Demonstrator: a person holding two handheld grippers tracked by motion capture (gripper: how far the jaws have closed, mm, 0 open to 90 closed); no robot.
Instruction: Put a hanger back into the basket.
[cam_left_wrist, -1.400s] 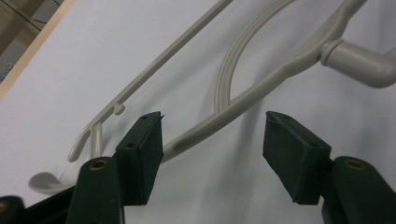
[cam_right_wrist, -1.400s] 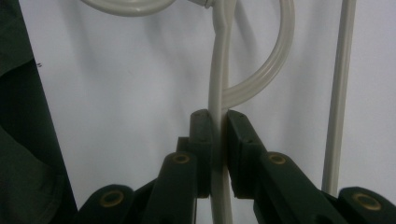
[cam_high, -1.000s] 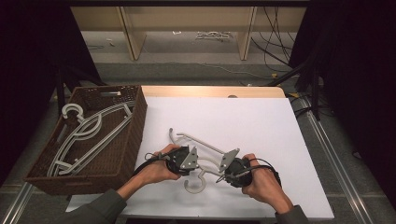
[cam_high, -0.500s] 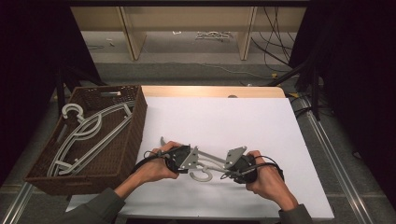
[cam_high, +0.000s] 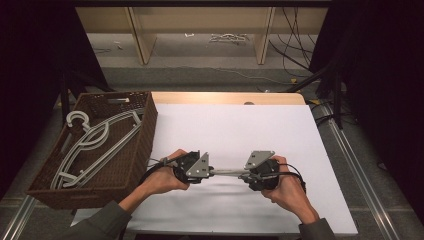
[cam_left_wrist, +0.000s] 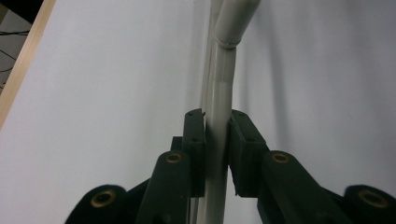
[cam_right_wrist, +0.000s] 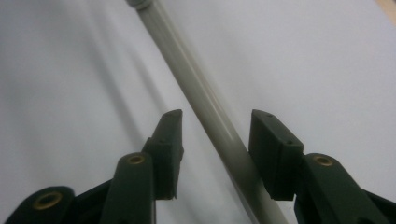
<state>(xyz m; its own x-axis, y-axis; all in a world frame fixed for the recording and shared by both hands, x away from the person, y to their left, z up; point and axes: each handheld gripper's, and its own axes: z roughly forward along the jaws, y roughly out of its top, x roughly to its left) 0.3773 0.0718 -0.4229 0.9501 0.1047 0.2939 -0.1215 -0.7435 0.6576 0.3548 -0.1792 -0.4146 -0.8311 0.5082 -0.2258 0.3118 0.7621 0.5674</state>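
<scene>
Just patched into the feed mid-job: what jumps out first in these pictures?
A grey hanger spans between the two grippers, low over the white table near the person's edge. The left gripper is clamped on its bar, while the right gripper has just been opening, its jaws standing apart with the bar running between them. At the table's left, a brown wicker basket holds more grey hangers.

Overhead forward-down; two close tongs-mounted views

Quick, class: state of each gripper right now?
Left gripper: shut on the grey hanger.
Right gripper: open, jaws just been opening; the hanger bar lies between them, unpressed.
</scene>
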